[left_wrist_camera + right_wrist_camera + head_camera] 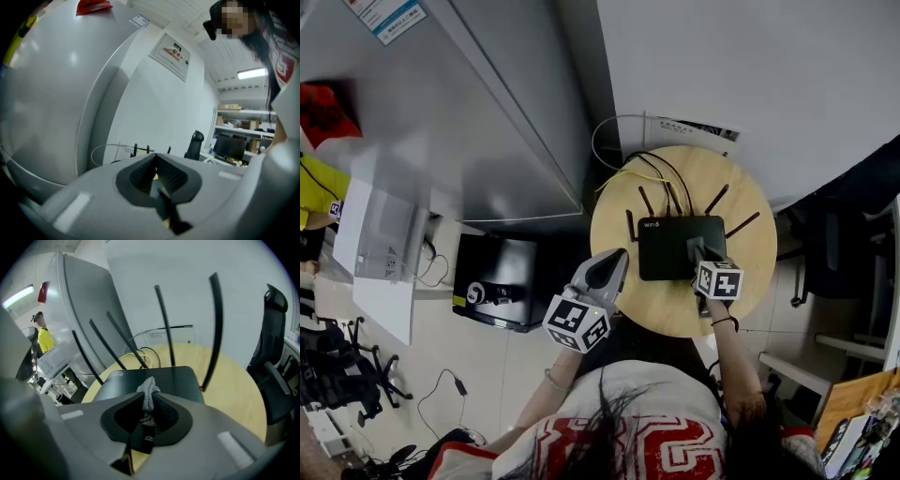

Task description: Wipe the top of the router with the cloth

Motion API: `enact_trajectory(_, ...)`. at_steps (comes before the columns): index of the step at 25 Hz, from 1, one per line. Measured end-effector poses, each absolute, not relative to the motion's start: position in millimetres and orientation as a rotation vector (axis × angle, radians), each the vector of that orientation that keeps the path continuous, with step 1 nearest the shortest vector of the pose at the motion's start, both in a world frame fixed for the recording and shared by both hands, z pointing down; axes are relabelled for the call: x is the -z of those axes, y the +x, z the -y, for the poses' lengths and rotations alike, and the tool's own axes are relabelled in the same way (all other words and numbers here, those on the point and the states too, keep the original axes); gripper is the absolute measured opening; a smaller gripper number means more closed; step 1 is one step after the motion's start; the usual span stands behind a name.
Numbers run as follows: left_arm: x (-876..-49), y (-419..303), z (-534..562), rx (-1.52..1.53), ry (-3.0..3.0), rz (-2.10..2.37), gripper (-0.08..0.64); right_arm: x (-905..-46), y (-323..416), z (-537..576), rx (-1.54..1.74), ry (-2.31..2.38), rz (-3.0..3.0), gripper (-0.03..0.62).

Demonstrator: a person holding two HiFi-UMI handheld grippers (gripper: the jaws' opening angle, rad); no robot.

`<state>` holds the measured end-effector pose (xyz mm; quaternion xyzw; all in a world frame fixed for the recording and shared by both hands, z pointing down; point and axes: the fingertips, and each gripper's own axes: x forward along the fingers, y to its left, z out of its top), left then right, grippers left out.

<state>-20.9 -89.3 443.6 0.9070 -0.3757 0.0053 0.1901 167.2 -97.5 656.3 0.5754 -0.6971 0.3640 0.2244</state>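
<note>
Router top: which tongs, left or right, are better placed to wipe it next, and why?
Right. The right tongs grip the cloth over the router; the left tongs are shut on nothing, off to the router's side.

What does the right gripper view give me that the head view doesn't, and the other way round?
Only the right gripper view: the crumpled grey cloth pinched in the right gripper's shut jaws, with the top of the flat black router just beyond it.
Only the head view: the left gripper, held to the left of the router, and a black box on the floor.
Both: the router, its raised black antennas and the round pale wooden table.
</note>
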Motion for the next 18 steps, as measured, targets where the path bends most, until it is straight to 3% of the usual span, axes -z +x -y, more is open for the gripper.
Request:
enact_trajectory(10, -444, -29, 85, -0.015, 2.536, 1.09, 0.002, -655, 36, 97, -0.904, 1.216, 2.113, 0.035)
enact_trajectory(18, -446, -37, 83, -0.01, 2.518, 1.115, 0.002, -660, 32, 92, -0.88, 1.171, 2.112, 0.035)
